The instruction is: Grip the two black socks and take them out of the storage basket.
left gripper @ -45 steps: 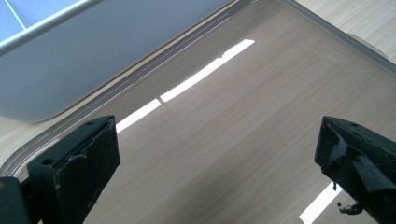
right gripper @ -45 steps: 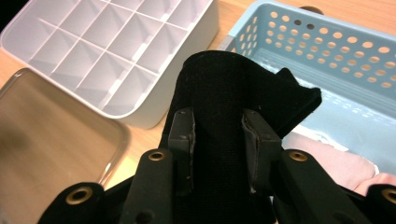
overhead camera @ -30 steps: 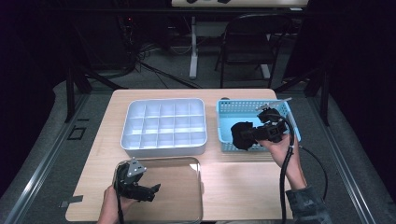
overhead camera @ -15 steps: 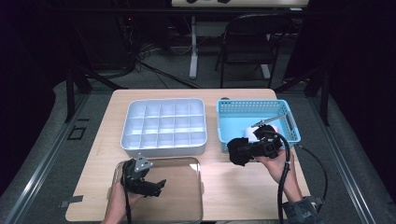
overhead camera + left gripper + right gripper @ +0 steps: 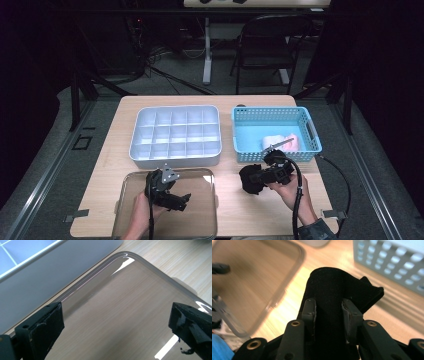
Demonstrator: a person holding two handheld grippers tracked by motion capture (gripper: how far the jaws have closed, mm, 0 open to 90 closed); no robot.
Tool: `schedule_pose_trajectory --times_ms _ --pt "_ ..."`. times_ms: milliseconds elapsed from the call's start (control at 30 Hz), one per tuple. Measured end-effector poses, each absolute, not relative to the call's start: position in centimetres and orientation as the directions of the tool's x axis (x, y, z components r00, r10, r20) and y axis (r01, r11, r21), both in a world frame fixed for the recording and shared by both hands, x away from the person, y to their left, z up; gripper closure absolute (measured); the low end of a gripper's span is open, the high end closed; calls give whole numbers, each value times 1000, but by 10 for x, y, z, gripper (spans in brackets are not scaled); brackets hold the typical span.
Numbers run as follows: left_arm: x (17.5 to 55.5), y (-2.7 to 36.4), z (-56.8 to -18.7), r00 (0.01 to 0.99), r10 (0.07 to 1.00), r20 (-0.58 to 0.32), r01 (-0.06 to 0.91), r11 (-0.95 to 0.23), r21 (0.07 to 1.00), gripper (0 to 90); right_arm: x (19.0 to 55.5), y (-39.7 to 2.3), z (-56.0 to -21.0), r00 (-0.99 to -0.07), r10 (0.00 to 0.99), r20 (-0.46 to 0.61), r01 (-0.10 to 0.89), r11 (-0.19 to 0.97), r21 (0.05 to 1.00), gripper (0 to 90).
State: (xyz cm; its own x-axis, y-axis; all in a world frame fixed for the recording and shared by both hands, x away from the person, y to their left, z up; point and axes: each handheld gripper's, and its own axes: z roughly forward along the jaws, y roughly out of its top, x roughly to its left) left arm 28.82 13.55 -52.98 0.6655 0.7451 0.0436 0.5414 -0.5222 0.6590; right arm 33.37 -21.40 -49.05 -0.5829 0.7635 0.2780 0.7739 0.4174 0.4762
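A bunched black cloth (image 5: 248, 181) hangs low over the wooden table (image 5: 250, 215), just in front of the blue basket (image 5: 274, 151). My right gripper (image 5: 257, 177) is shut on the black cloth (image 5: 332, 287), its two pads pinching a fold in the right gripper view, where the gripper (image 5: 328, 307) points toward a clear tray (image 5: 287, 267). My left gripper (image 5: 180, 200) stands wide open above the clear tray (image 5: 200, 220) at the front left. In the left gripper view the left gripper (image 5: 117, 327) has nothing between its jaws, and the tray's rim (image 5: 152, 266) curves past.
A white compartment organizer (image 5: 175, 159) sits behind the tray, and its wall (image 5: 50, 272) is close to my left gripper. The basket holds a white item (image 5: 272, 141) and a pink item (image 5: 295, 142). A chair (image 5: 270, 45) and cables stand beyond the table.
My right gripper carried the black cloth out of the basket, down and toward the front left, to the table in front of it. My left gripper shifted right over the tray.
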Motion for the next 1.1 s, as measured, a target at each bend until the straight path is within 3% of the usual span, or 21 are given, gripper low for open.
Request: schedule_pose_trajectory --times_ms 200,500,633,800,967,1100 --pt "287 134 -533 675 737 29 546 -526 653 1 336 -208 -514 -578 767 280 794 449 409 649" --pt "288 139 -533 680 733 20 551 -528 646 1 337 -214 -518 -596 732 329 790 461 406 375" --pt "288 142 -533 674 738 12 556 -519 649 1 333 -222 -505 -622 697 357 766 449 459 370" --pt "289 143 -533 674 738 12 557 -520 647 1 333 -240 -499 -571 731 373 780 343 523 442" --pt "289 145 -535 675 738 8 565 -523 638 2 345 -249 -522 -480 726 492 857 270 439 367" --pt "291 146 -537 677 736 -1 571 -524 632 2 350 -245 -533 -445 732 516 886 276 372 423"
